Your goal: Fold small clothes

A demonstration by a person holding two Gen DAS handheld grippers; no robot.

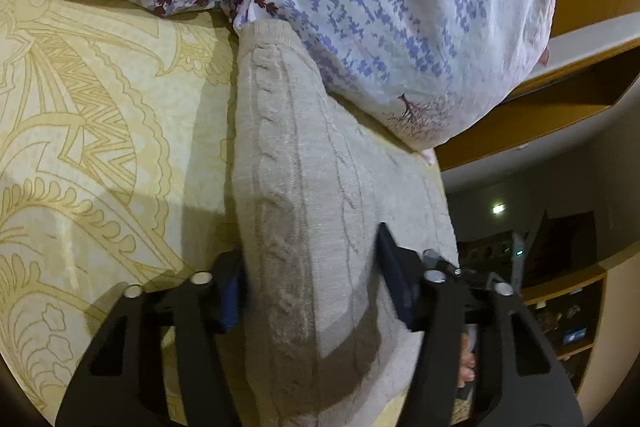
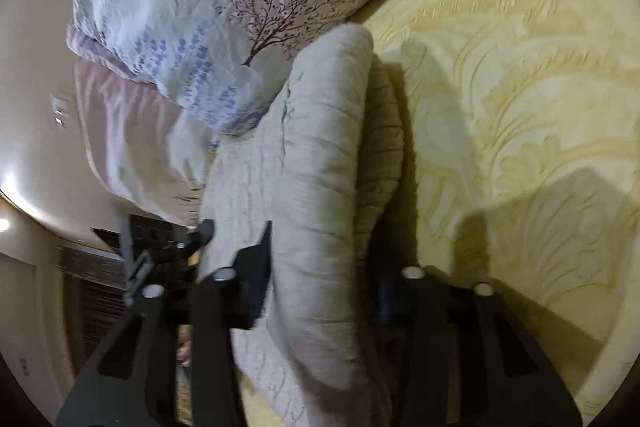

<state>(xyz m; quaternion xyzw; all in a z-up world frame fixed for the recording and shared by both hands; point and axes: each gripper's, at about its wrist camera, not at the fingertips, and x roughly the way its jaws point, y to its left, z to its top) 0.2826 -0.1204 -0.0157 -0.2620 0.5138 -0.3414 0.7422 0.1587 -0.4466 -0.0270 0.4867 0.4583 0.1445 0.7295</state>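
Observation:
A beige cable-knit sweater (image 1: 300, 147) lies folded on a bed, one end against a floral pillow. My left gripper (image 1: 312, 283) straddles the sweater's near end. One pad is against its left edge and the other is pressed into the knit. In the right wrist view the sweater (image 2: 328, 131) shows as a thick rolled fold with a ribbed layer beneath. My right gripper (image 2: 322, 279) is shut on that fold, which bulges between the two fingers.
The yellow patterned bedsheet (image 1: 100, 107) (image 2: 520, 107) spreads beside the sweater. Floral pillows (image 1: 400, 27) (image 2: 200, 7) are piled at the sweater's far end. A wooden shelf unit (image 1: 580, 7) stands past the bed's edge. A person's fingers (image 1: 466, 367) show behind the gripper.

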